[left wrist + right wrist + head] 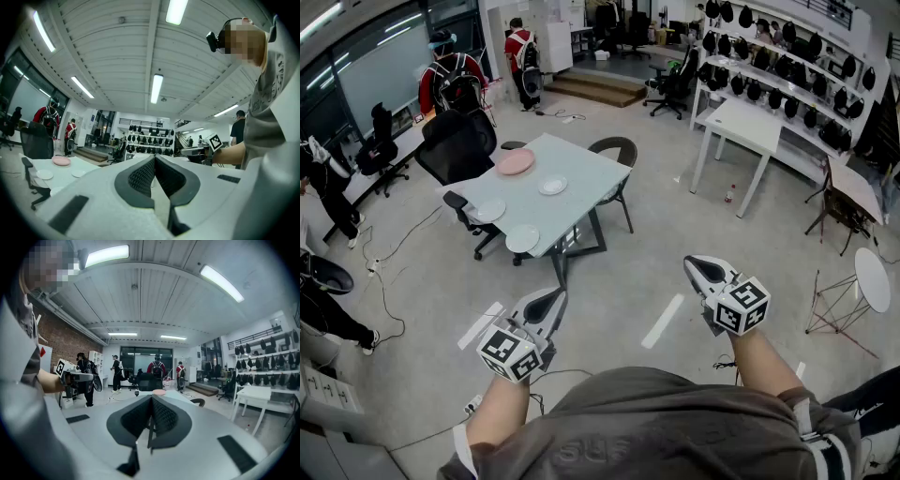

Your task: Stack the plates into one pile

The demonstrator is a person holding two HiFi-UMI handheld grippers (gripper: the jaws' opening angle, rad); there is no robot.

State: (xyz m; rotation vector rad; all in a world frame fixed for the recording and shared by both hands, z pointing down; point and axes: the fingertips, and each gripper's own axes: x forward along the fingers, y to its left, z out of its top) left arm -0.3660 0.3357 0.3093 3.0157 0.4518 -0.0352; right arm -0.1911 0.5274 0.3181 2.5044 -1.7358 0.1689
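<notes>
Pink plate [516, 161] and three white ones sit spread out, none touching, on the pale table [581, 164] well ahead of you and to your left: one white plate [552, 186] mid-table, one [490, 210] at the left edge, one [522, 239] at the near corner. Your left gripper [548, 305] and right gripper [708, 272] both hang over bare floor, jaws clenched together on nothing. Your left gripper is nearer, with the near-corner plate almost straight ahead of it, so you likely need to walk up first.
</notes>
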